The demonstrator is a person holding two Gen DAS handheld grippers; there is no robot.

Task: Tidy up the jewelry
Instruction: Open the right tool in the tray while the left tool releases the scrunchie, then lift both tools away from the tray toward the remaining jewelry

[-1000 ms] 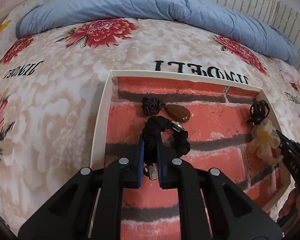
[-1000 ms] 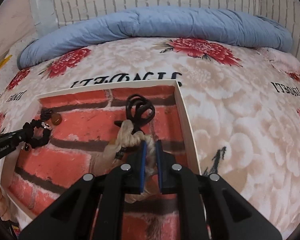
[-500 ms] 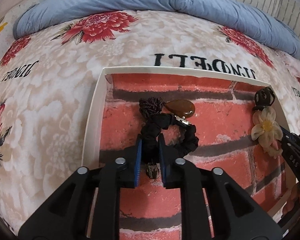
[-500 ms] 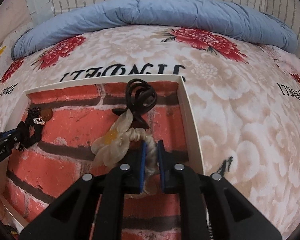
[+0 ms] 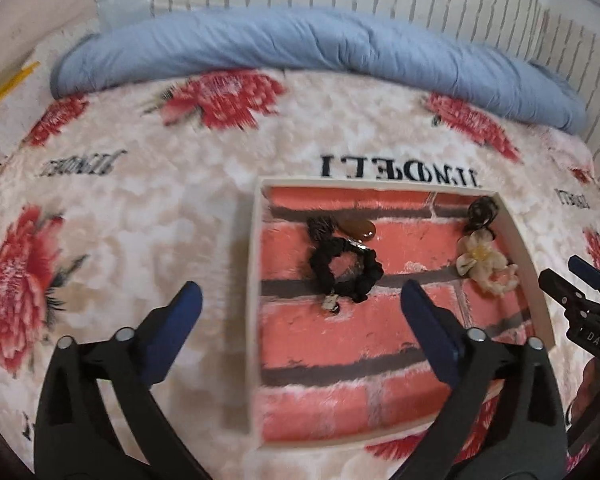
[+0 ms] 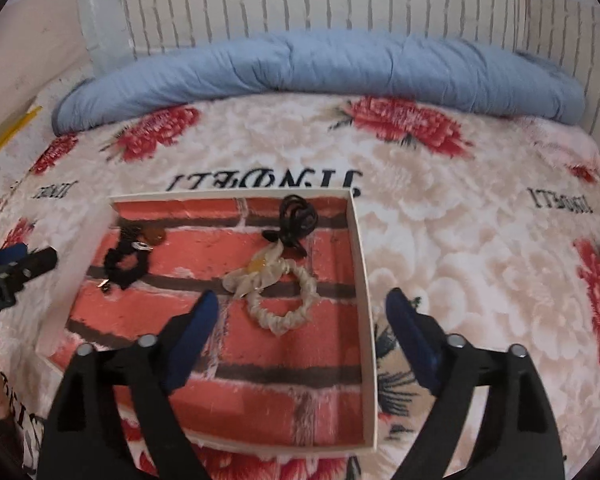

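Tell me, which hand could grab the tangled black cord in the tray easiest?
Probably the right gripper: the tangled black cord lies ahead of its open jaws, near the white tray's right wall. The left gripper faces the black fabric scrunchie instead.

Floral blanket (image 5: 148,216) on the bed: black lettering "JINDELI", printed upside down to both cameras, repeated in several places (edge copies blurred). Right tongs (image 5: 580,284) body, seen from the left wrist: white "DAS", remainder cut off.
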